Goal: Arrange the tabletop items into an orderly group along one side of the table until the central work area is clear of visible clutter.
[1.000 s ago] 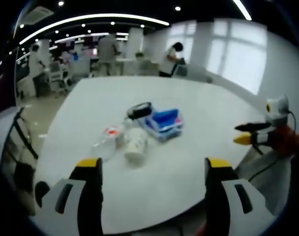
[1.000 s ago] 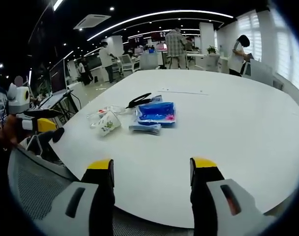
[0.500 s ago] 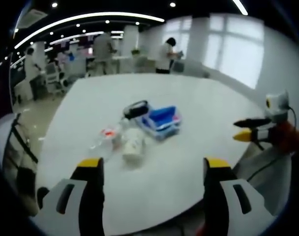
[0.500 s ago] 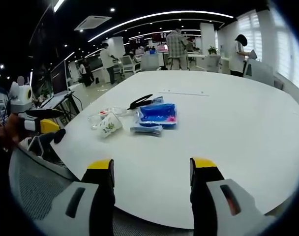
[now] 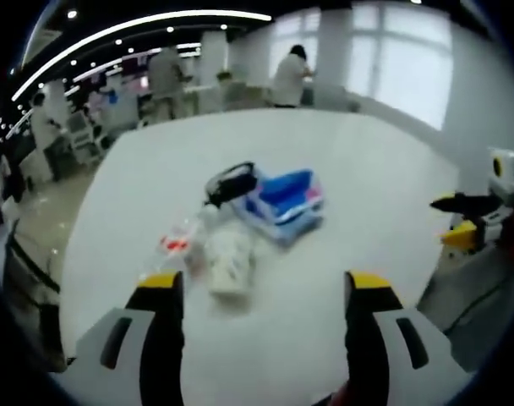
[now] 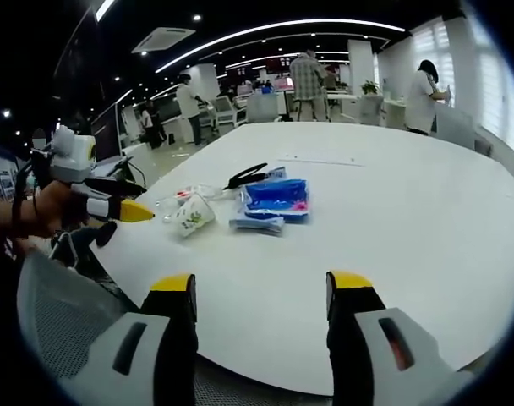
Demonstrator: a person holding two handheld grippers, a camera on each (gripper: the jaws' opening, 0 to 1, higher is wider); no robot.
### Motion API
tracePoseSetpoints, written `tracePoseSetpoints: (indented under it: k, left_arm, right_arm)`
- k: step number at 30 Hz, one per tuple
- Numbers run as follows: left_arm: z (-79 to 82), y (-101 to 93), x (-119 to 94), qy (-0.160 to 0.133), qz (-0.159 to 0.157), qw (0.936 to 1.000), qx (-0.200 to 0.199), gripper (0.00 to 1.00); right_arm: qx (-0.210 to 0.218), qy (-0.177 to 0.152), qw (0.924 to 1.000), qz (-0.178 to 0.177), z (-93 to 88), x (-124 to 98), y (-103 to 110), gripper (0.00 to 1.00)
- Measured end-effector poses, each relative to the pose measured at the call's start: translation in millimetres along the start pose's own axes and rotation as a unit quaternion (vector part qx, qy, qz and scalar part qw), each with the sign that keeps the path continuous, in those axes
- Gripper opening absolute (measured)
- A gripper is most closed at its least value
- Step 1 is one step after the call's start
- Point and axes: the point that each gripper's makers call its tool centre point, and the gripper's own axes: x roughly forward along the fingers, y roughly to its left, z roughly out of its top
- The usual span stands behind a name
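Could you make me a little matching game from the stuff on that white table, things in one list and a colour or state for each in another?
Things:
1. paper cup
2. packet
3. black clip
4. left hand-held gripper

Colour or state:
A. blue, lying flat
B. open, holding nothing
C. white, tipped on its side
D. dark, lying just beyond the blue thing

Pairs: 1-C, 2-A, 3-D, 4-B
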Motion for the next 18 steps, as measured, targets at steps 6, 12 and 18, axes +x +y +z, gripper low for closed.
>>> tracePoseSetpoints:
  k: [6, 12, 18]
  left_arm:
    - [-2.1, 9.4, 23, 0.025, 0.013, 0.9993, 0.024, 0.70]
    - [-5.5, 17.1, 45, 0.050, 0.011, 0.9982, 0.032, 0.69]
    - [-18.3, 18.8, 65, 0.080, 0.004, 0.9967, 0.015, 0.66]
  right_arm:
    - [0.006, 0.000, 1.0000, 0.000, -0.5, 0, -1, 0.62]
    - [0.007, 0.003, 1.0000, 0.001, -1.2, 1, 0, 0.62]
    - [0.005, 0.006, 1.0000, 0.001, -2.4, 2, 1, 0.62]
